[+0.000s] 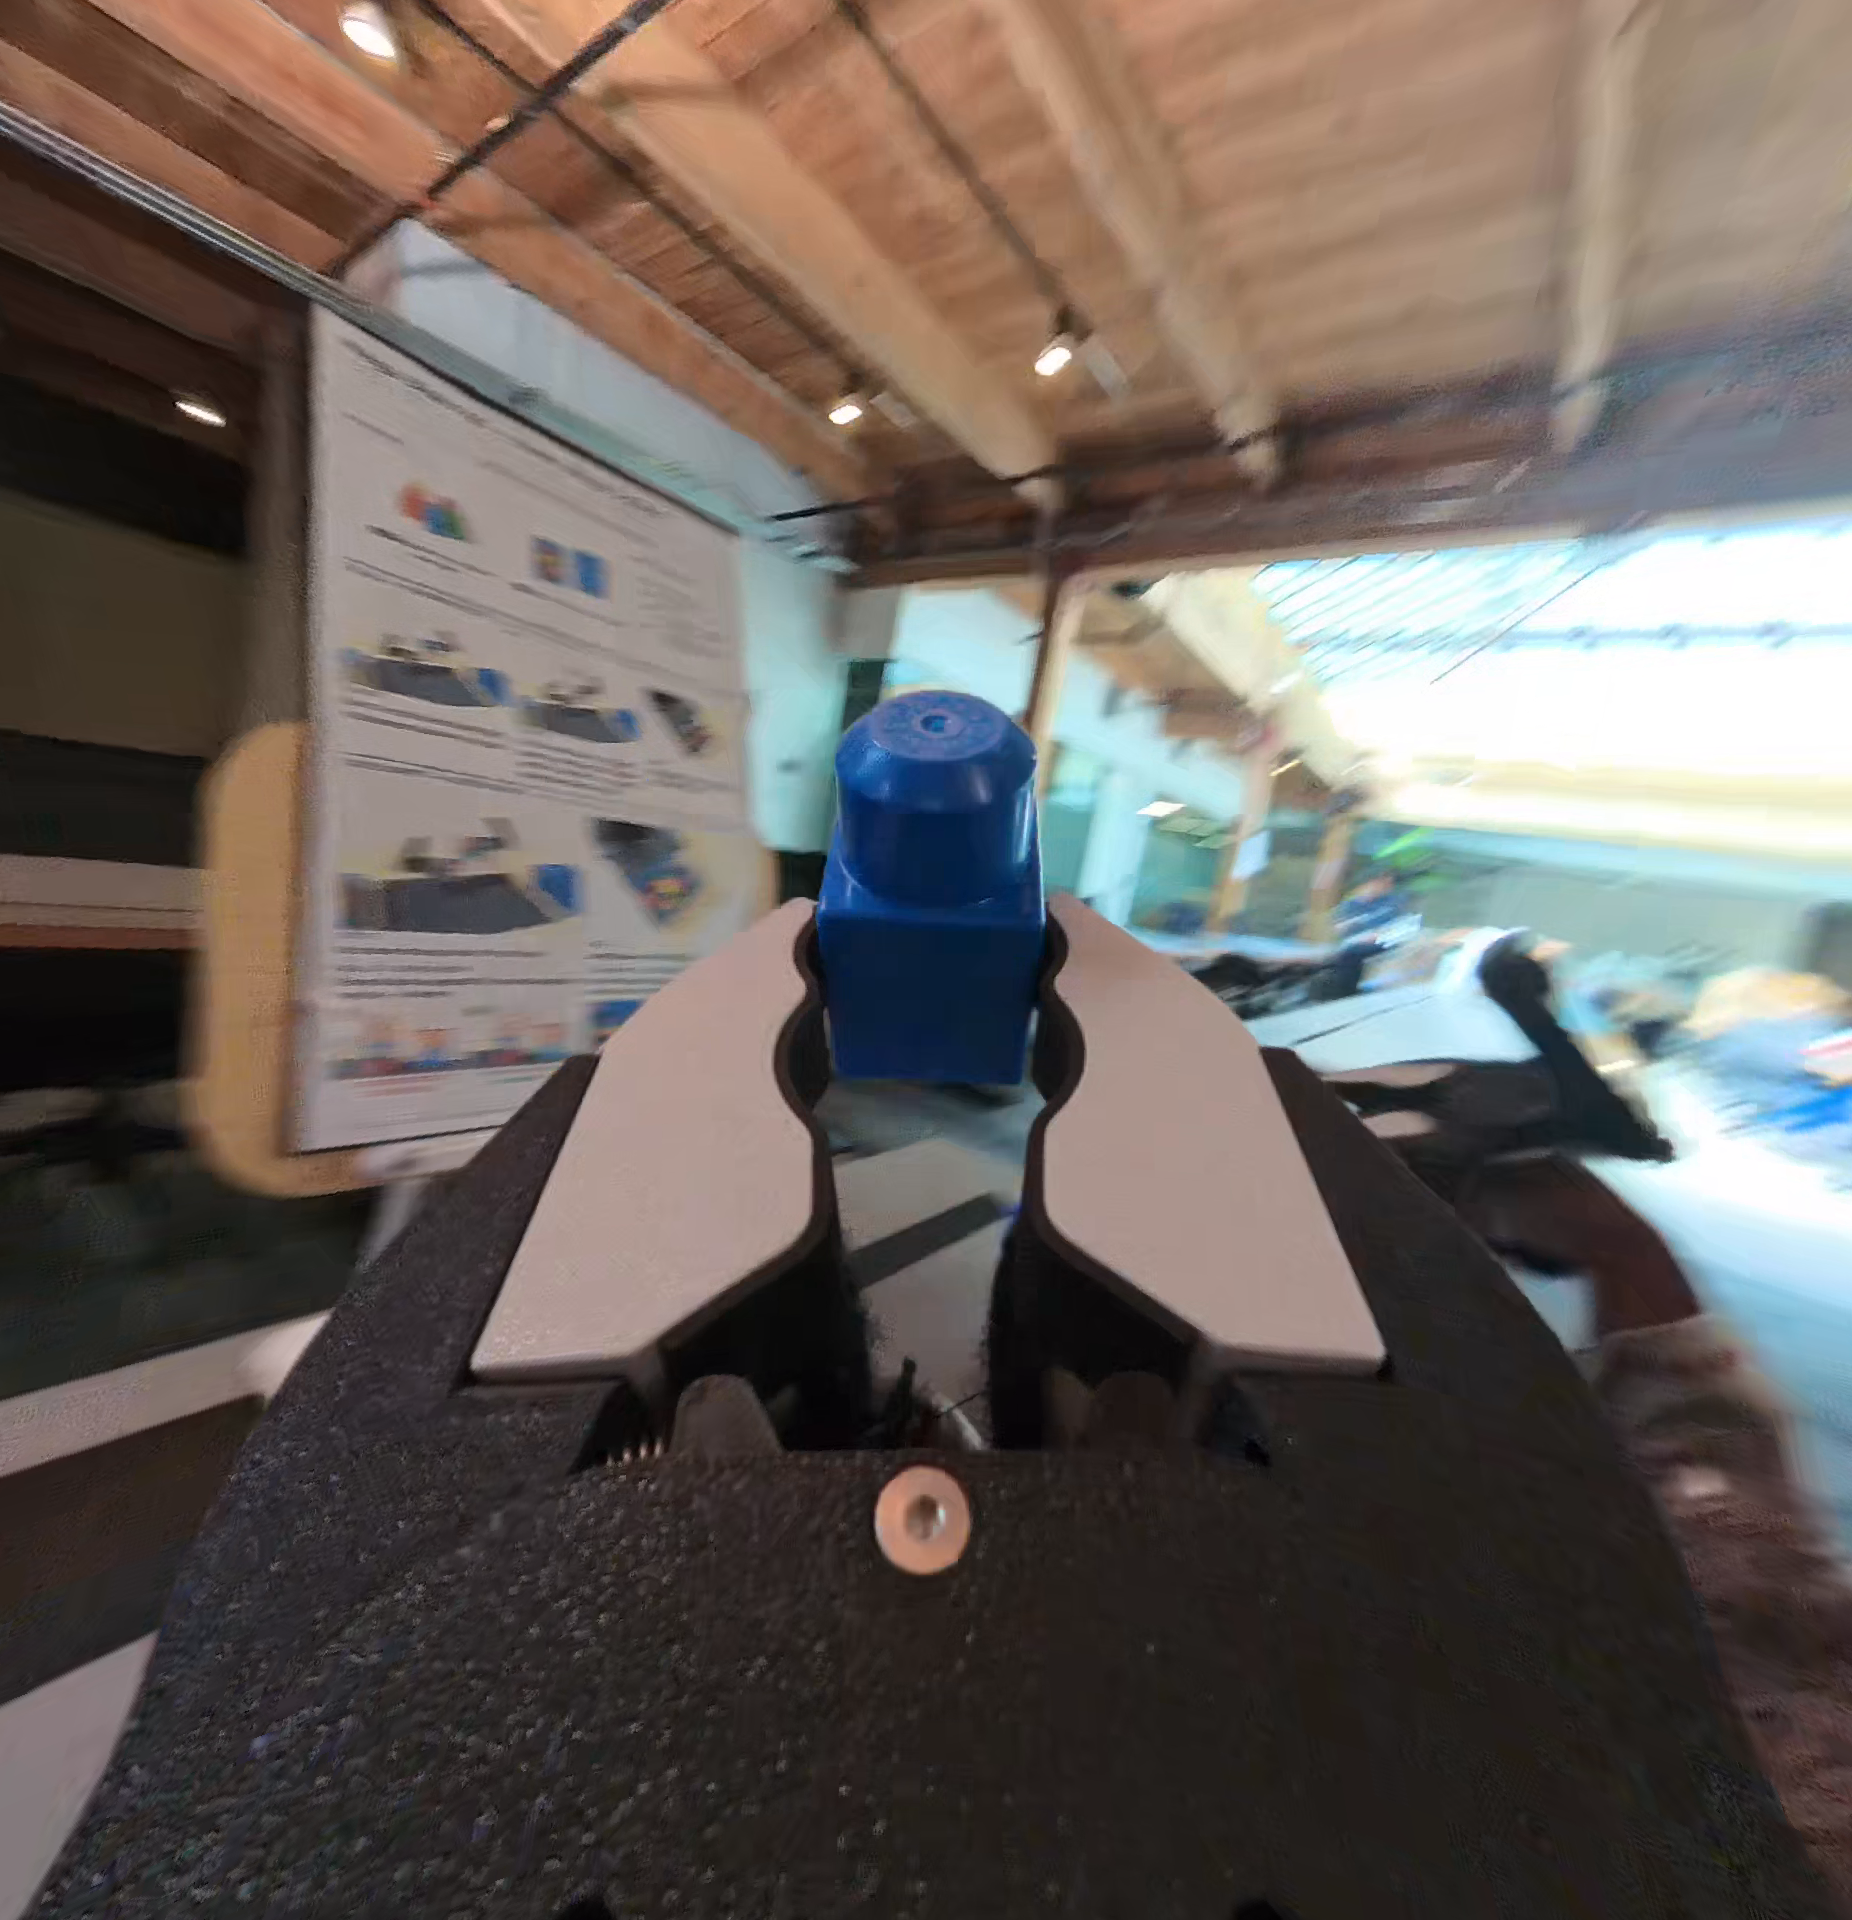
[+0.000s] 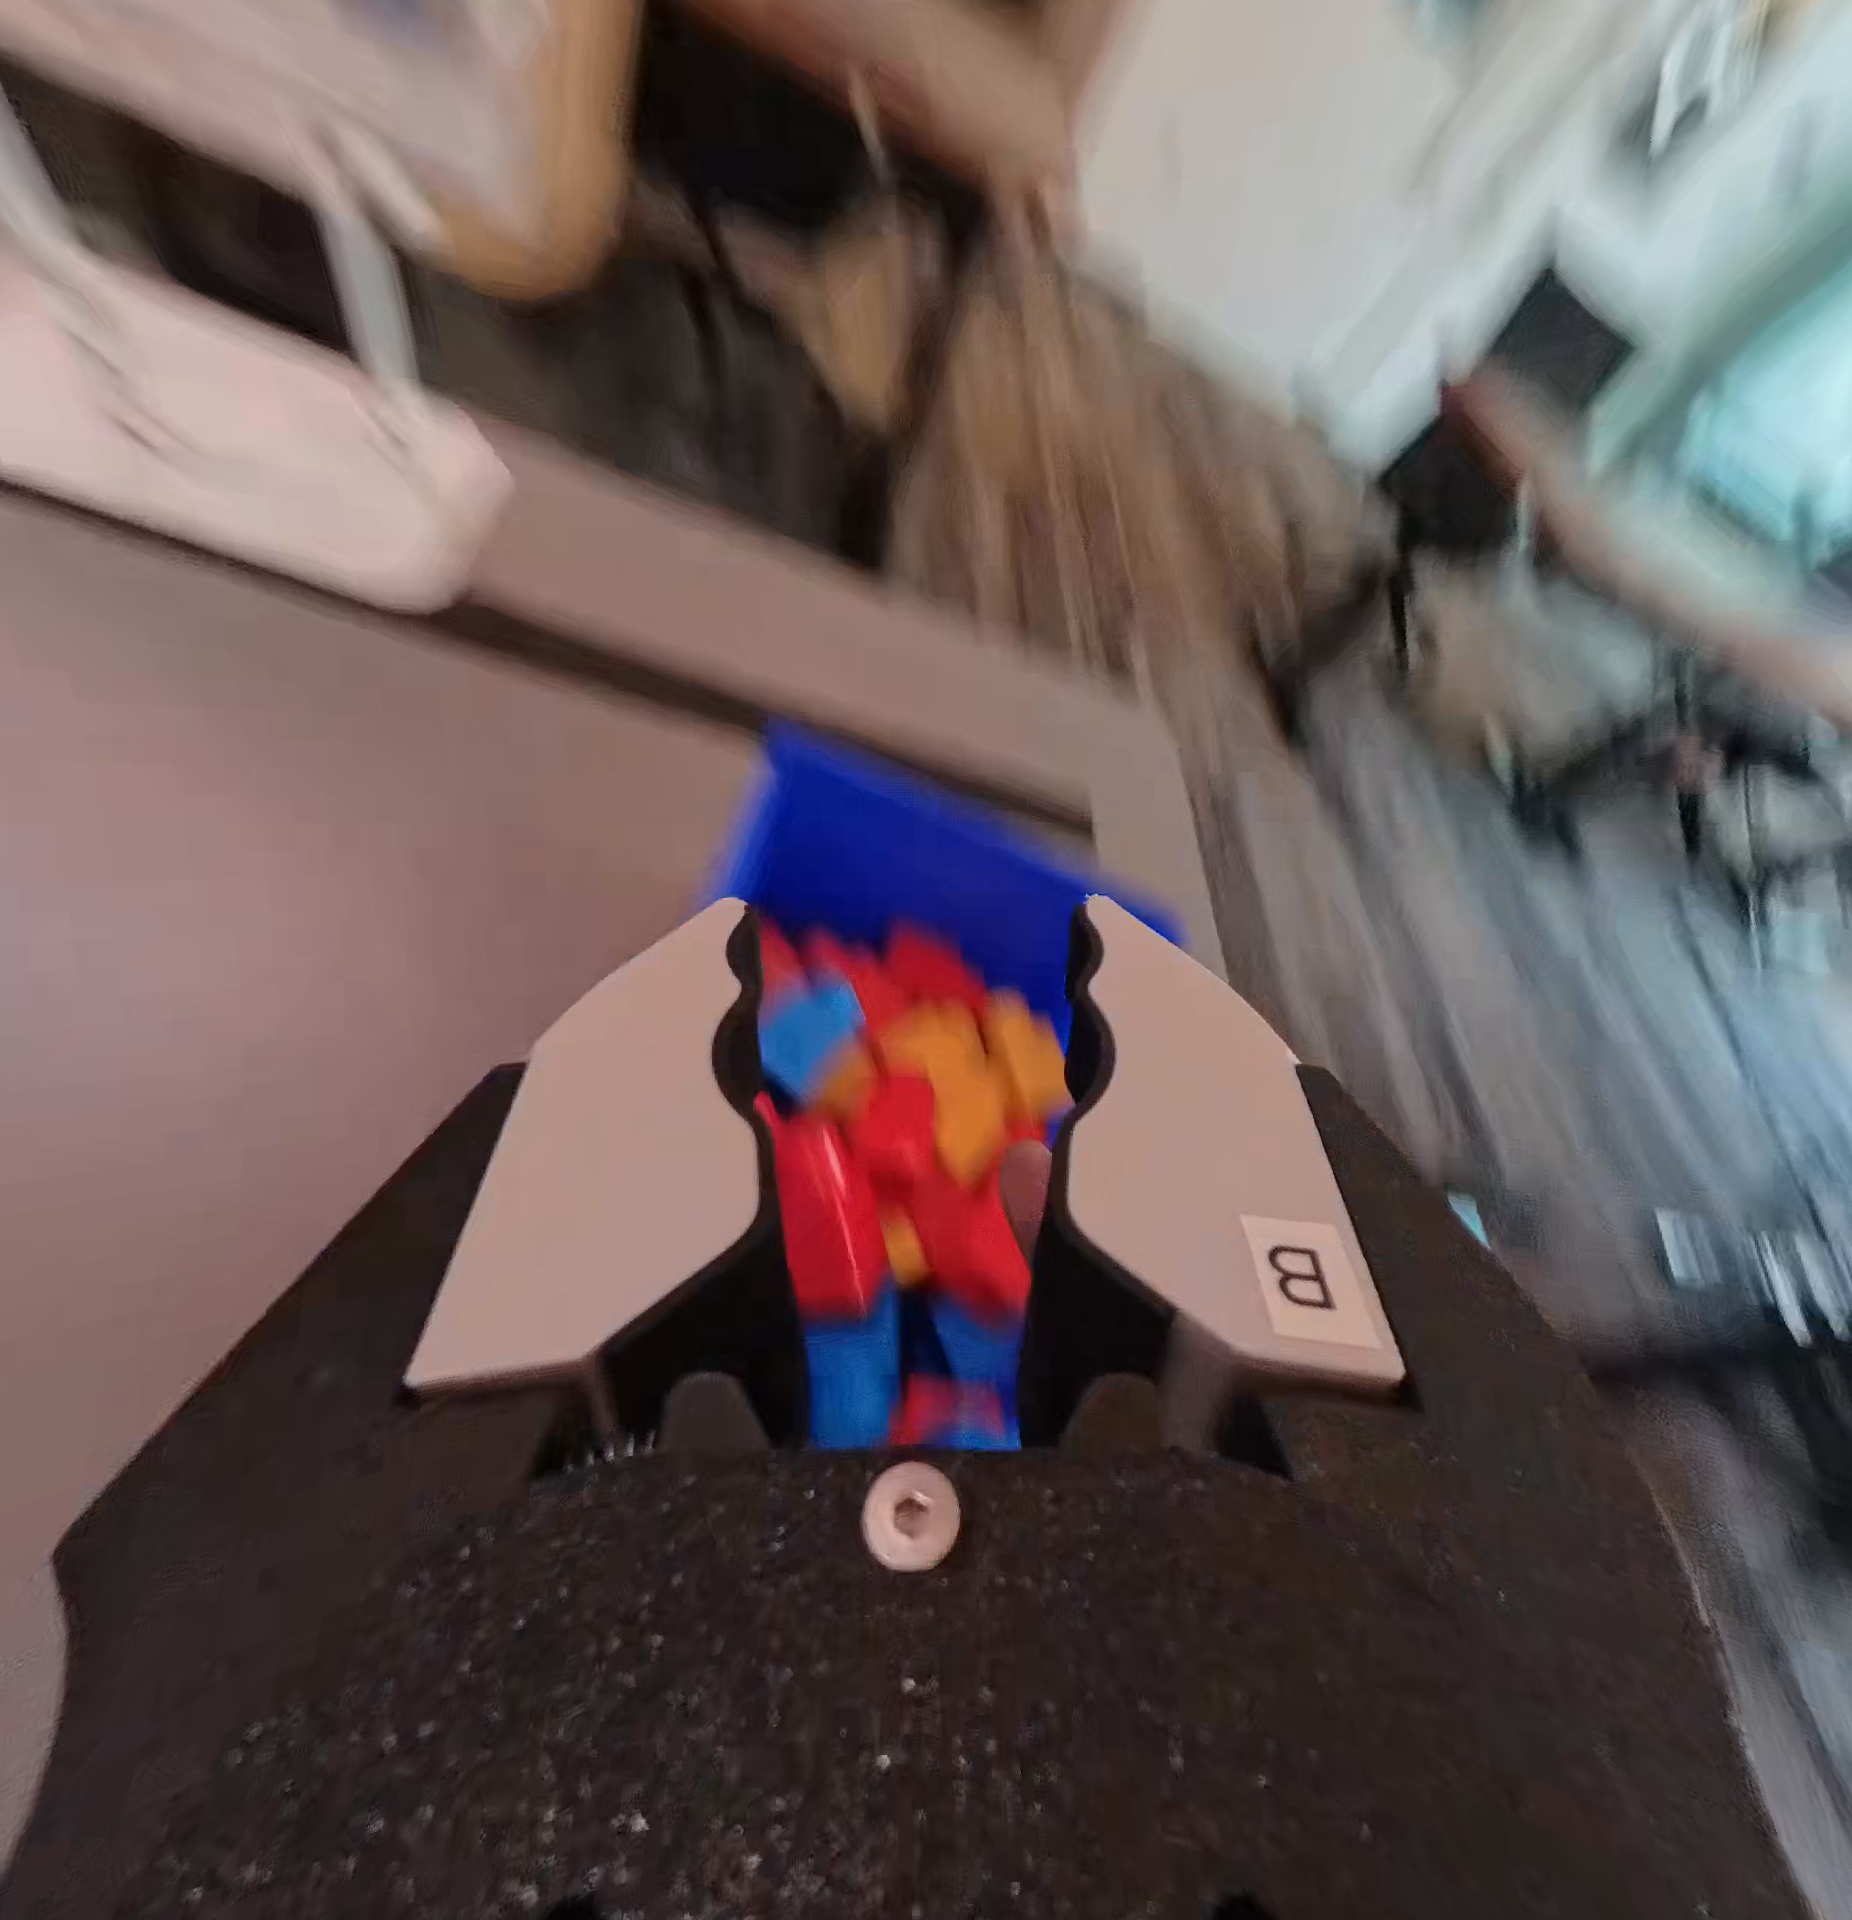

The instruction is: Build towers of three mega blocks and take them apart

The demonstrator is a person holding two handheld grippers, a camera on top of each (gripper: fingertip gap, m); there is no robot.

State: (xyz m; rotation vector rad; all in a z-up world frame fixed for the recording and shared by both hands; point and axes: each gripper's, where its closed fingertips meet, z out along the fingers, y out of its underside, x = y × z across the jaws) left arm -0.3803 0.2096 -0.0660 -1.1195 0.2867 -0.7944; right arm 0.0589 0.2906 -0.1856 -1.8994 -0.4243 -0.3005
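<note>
Blur is smearing most of the right wrist view, so the red, orange and blue blocks (image 2: 901, 1091) heaped in the blue bin (image 2: 901, 842) are showing only as patches of colour, and single pieces are hard to make out. The near part of the bin is lying hidden behind the black gripper body. In the left wrist view the room behind is also streaking, and the poster (image 1: 517, 727) on the wall is too soft to make out.

The left gripper (image 1: 930, 977) is clamping a single blue block (image 1: 927, 987) by its flat sides right at the fingertips, the stud pointing up. The block is sitting upright and high, well above the tables.

The right gripper (image 2: 914, 940) is standing with its fingers apart, holding nothing, tilting down over the bin so the heap is showing between them. The grey table (image 2: 278, 831) is slanting across that view
</note>
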